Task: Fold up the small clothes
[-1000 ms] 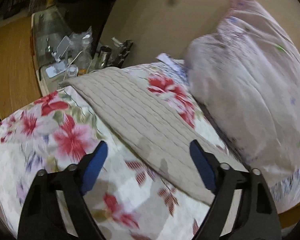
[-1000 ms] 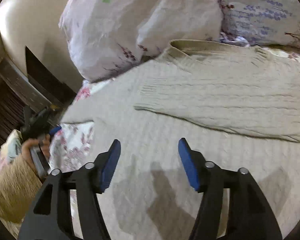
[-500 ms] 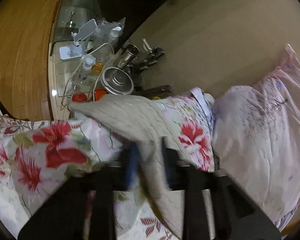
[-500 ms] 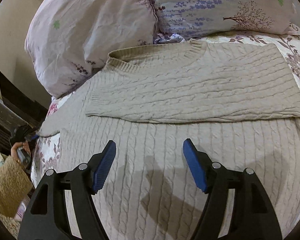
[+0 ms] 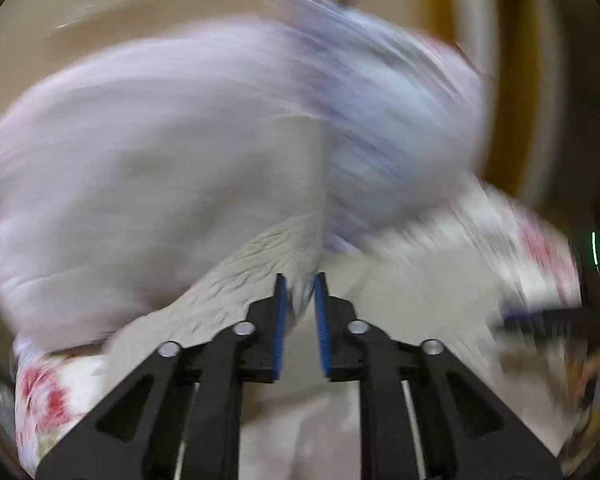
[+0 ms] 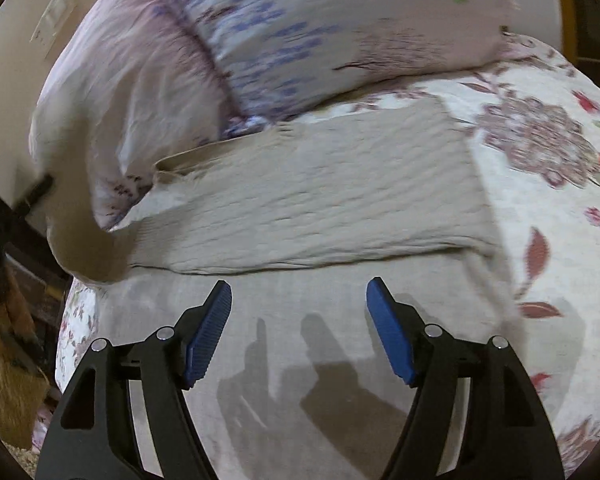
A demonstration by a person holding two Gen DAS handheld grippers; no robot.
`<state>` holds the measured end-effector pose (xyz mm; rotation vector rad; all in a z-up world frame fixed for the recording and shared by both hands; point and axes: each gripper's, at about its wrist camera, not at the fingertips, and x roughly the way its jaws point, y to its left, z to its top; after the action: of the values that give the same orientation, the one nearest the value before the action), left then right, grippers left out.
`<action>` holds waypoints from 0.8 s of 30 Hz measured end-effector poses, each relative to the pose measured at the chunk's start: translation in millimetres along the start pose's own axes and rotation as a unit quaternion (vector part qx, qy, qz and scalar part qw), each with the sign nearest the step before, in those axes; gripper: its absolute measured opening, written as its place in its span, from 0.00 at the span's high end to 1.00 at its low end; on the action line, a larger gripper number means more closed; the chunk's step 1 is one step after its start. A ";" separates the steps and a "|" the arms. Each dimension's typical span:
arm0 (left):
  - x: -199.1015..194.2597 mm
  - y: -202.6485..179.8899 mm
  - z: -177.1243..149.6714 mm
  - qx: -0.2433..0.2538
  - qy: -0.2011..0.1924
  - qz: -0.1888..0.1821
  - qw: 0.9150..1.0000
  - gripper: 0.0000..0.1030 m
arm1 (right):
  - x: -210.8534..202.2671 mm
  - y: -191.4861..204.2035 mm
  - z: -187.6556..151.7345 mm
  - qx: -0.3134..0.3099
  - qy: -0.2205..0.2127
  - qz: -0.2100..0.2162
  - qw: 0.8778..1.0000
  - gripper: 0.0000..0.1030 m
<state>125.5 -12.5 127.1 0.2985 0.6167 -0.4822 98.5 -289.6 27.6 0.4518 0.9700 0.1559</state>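
Sweater (image 6: 316,200) lies flat on the bed (image 6: 540,152) below 2 pillows (image 6: 300,28), 1 sleeve folded across. Left claw (image 5: 299,294) is clamped on knit fabric, view blurred. Right claw (image 6: 299,300) hovers with jaws apart. Step in hand, by judgement: second sleeve fold. Next: lay it across, release.

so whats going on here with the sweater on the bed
A person with a gripper in each hand is folding a beige knit sweater spread on a flowered bedspread in front of two pillows. The left gripper is shut on a bit of the sweater, in a view blurred by motion. The right gripper is open above the sweater's lower part, holding nothing. One sleeve already lies folded across the body.
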 end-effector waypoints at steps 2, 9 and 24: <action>19.2 -31.6 -19.7 0.034 0.045 0.009 0.998 0.77 | -8.1 -15.5 -3.2 0.011 0.003 -0.007 1.000 0.30; -40.2 52.9 -126.5 -0.194 0.118 0.085 0.970 0.29 | -59.2 -79.1 -37.1 0.070 0.016 -0.020 0.997 0.32; -117.3 15.0 -239.5 -0.358 0.200 -0.074 0.909 0.78 | -70.1 -86.9 -157.5 0.149 0.198 0.183 0.951 0.91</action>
<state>-65.0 137.3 14.6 -0.3647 1.1753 -0.3085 -76.8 -343.1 -33.0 0.9044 1.3040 0.4525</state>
